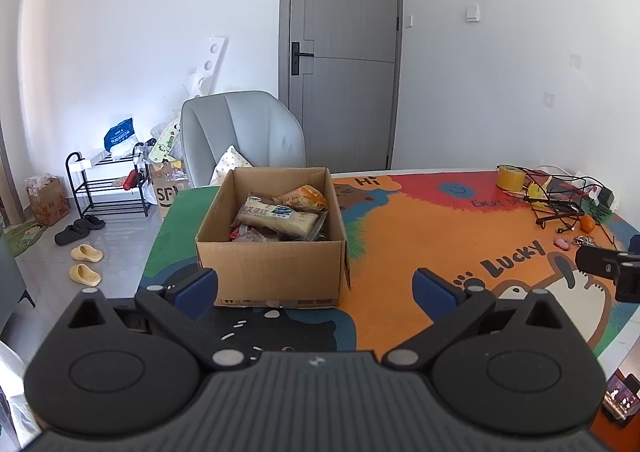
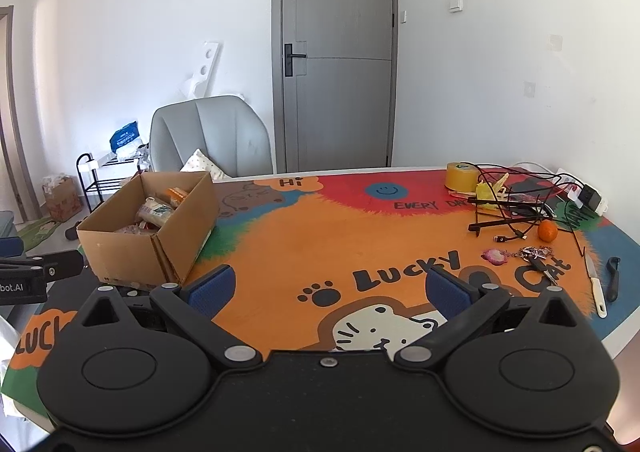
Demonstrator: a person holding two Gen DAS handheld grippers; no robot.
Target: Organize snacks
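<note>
Left jaws: I am holding the left gripper (image 1: 315, 294) spread wide, gripping nothing, just short of the near wall of the cardboard box (image 1: 272, 272)
Right jaws: I am keeping the right gripper (image 2: 330, 290) spread and bare too, hovering over the bare mat (image 2: 344, 236)
Step in hand: I am judging the sorting to be near its end or paused, since no loose snack is showing on the mat
Task's thing: the snacks (image 1: 280, 218) are lying piled inside the box, straight ahead of the left jaws, left and beyond the right ones
Next move: I am expecting to reach over the near wall and down onto a packet, or to tidy the pile
In the way: that near wall is standing between the left jaws and the packets
Further right: keys (image 2: 538, 256), an orange (image 2: 547, 231), a cable tangle (image 2: 516, 204) and a tape roll (image 2: 462, 176) are lying well apart from the box
Beyond: a grey chair (image 1: 244, 132) is standing behind the box
</note>
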